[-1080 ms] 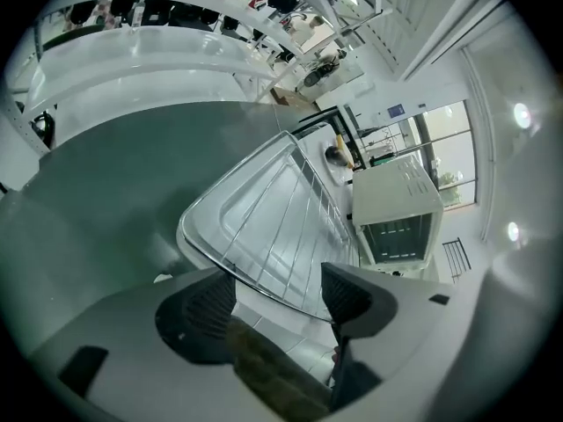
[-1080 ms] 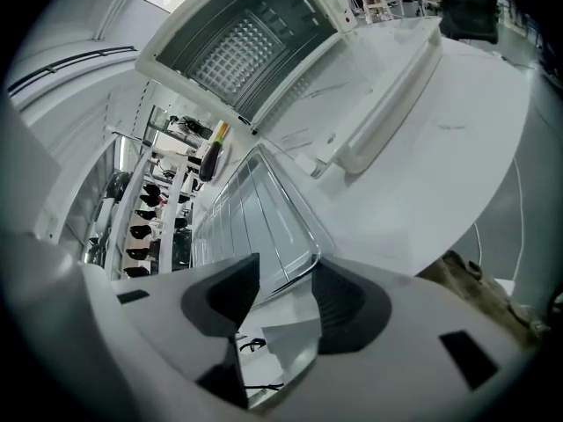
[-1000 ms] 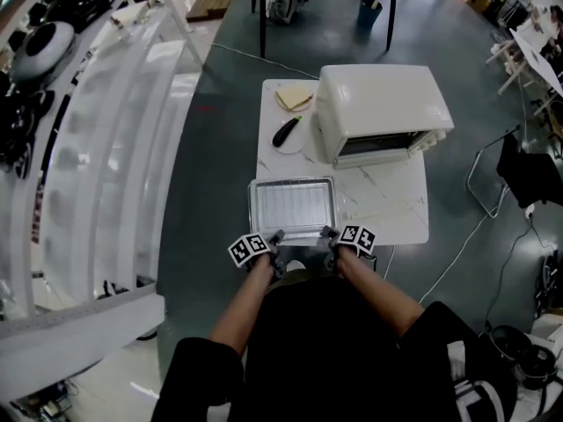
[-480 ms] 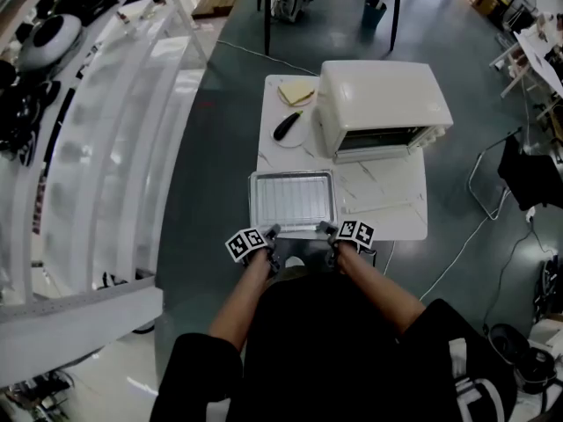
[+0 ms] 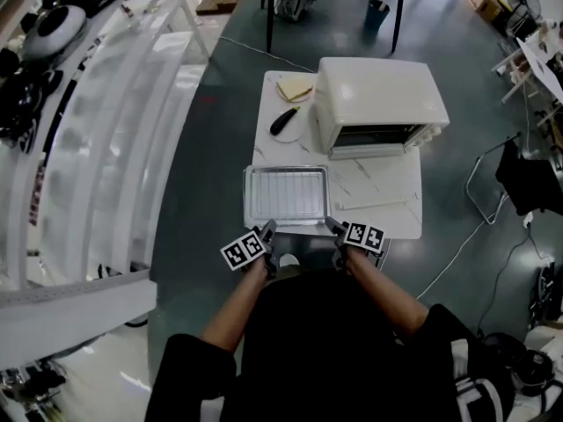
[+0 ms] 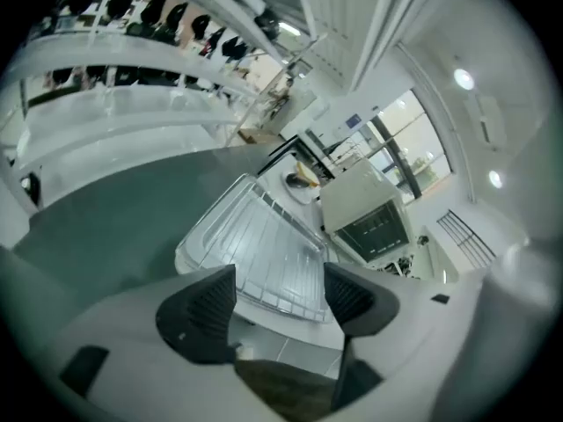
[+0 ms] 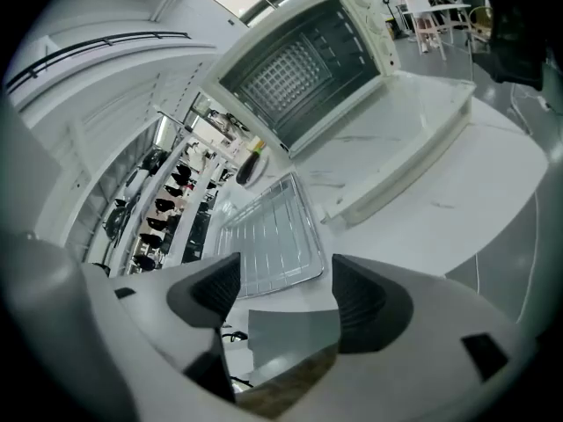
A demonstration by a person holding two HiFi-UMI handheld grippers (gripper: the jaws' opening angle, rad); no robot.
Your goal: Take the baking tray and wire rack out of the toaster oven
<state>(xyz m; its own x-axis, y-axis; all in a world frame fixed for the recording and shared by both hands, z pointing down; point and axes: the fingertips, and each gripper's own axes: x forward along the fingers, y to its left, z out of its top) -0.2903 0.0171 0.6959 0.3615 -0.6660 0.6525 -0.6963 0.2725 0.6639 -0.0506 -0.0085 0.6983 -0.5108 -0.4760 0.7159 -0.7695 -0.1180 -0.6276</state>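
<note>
A cream, box-shaped toaster oven is seen at the back right of a white marble tabletop, with its glass door folded down flat in front of it. To the oven's left, a black-handled utensil is laid on a white plate, and a pale yellow flat slab is set just behind that. The shallow silver metal baking tray is placed on the tabletop in front of the oven and to its left, at the near edge, clear of the folded door; the thin chrome wire rack is laid inside it. The left tool and the right tool are held just short of the tray's two near corners. Both sets of jaws have just been opening and are spread wide with nothing between them. A second ago the tools were set against the tray's near rim; they are now drawn back and raised clear of it.
</note>
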